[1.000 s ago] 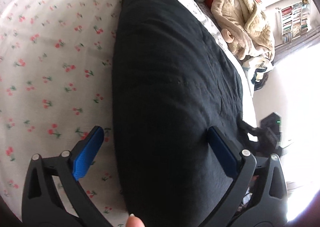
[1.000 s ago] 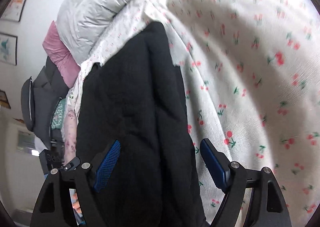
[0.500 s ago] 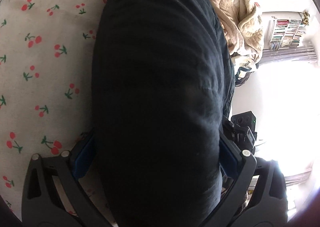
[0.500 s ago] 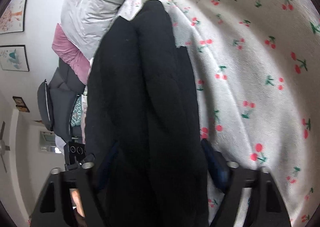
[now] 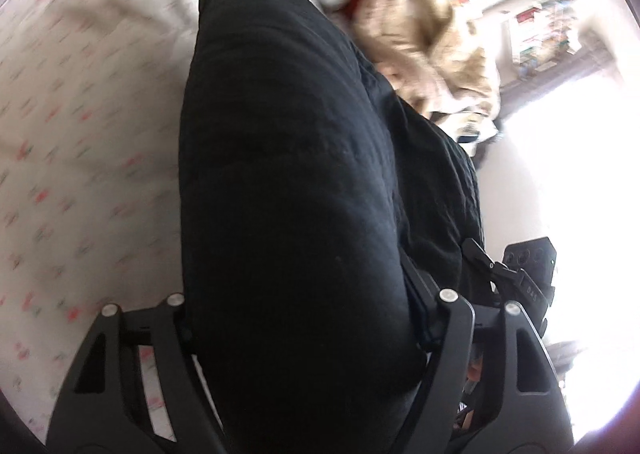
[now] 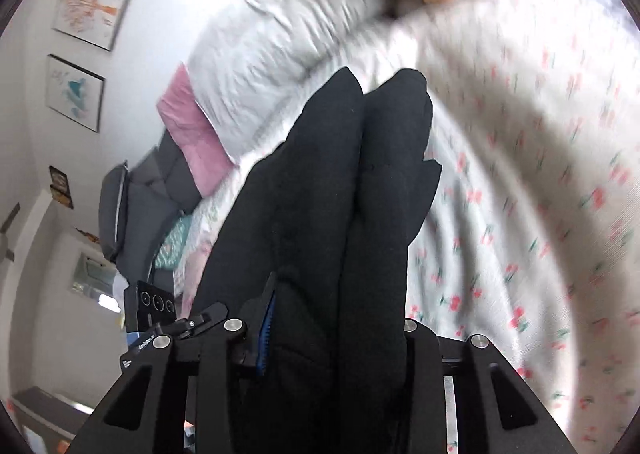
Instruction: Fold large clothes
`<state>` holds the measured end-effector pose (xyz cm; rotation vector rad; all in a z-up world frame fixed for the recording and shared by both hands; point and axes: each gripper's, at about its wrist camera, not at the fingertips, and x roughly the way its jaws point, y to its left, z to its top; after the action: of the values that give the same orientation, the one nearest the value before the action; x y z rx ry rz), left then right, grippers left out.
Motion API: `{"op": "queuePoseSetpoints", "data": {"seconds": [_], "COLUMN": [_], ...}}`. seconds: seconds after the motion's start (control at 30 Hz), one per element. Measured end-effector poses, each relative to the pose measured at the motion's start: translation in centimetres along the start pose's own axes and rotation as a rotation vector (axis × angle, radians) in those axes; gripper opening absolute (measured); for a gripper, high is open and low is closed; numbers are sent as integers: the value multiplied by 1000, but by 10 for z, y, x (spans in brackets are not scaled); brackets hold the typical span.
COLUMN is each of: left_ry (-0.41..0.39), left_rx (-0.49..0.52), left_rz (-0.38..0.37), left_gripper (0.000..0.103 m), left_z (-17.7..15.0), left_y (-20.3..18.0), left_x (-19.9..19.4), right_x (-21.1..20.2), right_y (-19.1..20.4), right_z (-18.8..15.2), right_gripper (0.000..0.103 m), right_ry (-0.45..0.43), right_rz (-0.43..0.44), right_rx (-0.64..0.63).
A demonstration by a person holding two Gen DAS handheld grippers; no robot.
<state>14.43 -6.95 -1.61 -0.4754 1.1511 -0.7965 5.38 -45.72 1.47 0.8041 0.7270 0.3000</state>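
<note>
A large black garment (image 5: 288, 134) lies lengthwise on the cherry-print bed sheet (image 5: 80, 142), and its near end is bunched up and raised. My left gripper (image 5: 304, 294) has this thick end filling the gap between its closing jaws, and the cloth hides both pads. In the right wrist view the same black garment (image 6: 360, 174) hangs in two long folds. My right gripper (image 6: 336, 314) is closing on them, with its blue pad (image 6: 266, 318) pressed into the cloth. The two grippers are side by side; the right one's housing (image 5: 528, 274) shows beside the left.
A beige fluffy robe (image 5: 432, 46) and a pale duvet (image 6: 272, 26) lie at the bed's far end, beside a pink pillow (image 6: 196, 142). A grey chair (image 6: 136, 206) and framed pictures (image 6: 92, 2) stand beyond the bed. A bookshelf (image 5: 540, 30) is next to a bright window.
Both grippers went from open around the black garment to closed on its near end. Both have since risen, lifting that end off the sheet.
</note>
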Motion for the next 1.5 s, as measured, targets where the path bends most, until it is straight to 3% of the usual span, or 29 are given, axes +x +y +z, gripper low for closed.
{"op": "queuePoseSetpoints", "data": {"seconds": [0.13, 0.2, 0.3, 0.37, 0.4, 0.47, 0.5, 0.57, 0.73, 0.9, 1.07, 1.17, 1.3, 1.5], "left_ry": [0, 40, 100, 142, 128, 112, 101, 77, 29, -17, -38, -18, -11, -33], "left_rx": [101, 124, 138, 148, 139, 85, 65, 78, 168, 270, 319, 339, 333, 403], "left_rz": [-87, -99, 25, 165, 146, 94, 85, 120, 297, 434, 462, 526, 514, 578], "left_gripper": [75, 82, 91, 95, 98, 98, 98, 98, 100, 103, 103, 103, 103, 103], "left_z": [16, 24, 23, 13, 10, 6, 5, 3, 0, -26, -71, -97, -122, -138], "left_y": [-46, -60, -57, -47, -43, -35, -34, -37, -54, -72, -87, -93, -89, -86], "left_x": [26, 54, 104, 137, 140, 136, 131, 117, 72, 30, 7, 6, 7, 9], "right_x": [-53, -72, -72, -58, -57, -61, -64, -72, -89, -104, -95, -80, -63, -36], "right_y": [1, -17, -54, -87, -103, -116, -113, -98, -51, -5, 39, 48, 49, 49], "right_z": [12, 20, 26, 23, 20, 20, 22, 23, 15, -6, -55, -88, -125, -146], "right_gripper": [37, 38, 52, 72, 82, 83, 83, 83, 84, 87, 87, 87, 87, 87], "right_ry": [-136, -182, -186, -136, -140, -133, -130, -145, -179, -144, -78, -29, -1, 53], "right_rz": [-56, -108, -279, -502, -473, -381, -378, -418, -558, -632, -701, -744, -821, -867], "right_rx": [-57, -46, -4, 56, 100, 186, 193, 146, 12, -56, -146, -199, -248, -295]}}
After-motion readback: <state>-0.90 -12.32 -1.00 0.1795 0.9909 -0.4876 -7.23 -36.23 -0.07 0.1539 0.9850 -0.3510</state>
